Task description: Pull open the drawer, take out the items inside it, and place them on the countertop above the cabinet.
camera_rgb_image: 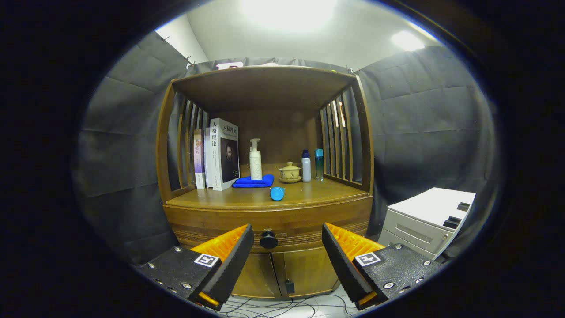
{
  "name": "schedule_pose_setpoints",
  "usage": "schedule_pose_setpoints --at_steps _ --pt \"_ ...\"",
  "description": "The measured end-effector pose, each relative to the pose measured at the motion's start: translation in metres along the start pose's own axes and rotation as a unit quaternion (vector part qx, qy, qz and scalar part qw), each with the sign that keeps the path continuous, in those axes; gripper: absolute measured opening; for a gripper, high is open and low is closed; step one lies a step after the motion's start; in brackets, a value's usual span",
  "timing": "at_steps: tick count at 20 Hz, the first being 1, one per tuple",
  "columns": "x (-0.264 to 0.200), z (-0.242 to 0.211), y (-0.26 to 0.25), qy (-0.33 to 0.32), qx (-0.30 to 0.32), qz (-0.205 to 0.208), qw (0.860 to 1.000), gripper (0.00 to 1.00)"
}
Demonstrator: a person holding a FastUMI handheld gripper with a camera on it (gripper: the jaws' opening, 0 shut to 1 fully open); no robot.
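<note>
Hanging spread apart, the gripper [288, 247] holds nothing, and its two fingers frame the small round black knob [268, 239] that sits on the front of the closed brown wooden drawer [273, 225]. That drawer runs as a curved band just below the wooden countertop [304, 194] of the dark brown wooden cabinet [265, 265] and just above the cabinet's two lower doors. The knob looks hard, smooth and rigid, so it should bear a firm pinch, but its rounded face may let the pads slip; the better hold is probably behind its widest part, near the stem. A solid wood drawer is likely fairly heavy and may stick, calling for a straight, level pull. Its contents are hidden. On the countertop above the knob lies a small blue round cap [277, 193].
</note>
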State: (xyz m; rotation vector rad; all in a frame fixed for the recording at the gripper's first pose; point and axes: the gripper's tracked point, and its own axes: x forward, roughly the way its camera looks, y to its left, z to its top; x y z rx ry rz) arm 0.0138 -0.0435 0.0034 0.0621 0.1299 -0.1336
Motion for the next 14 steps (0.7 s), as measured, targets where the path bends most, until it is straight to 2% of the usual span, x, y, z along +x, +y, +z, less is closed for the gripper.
schedule_pose_setpoints --at_steps 14 --pt "-0.0118 0.004 -0.0044 -0.004 -0.005 -0.004 1.0 0.96"
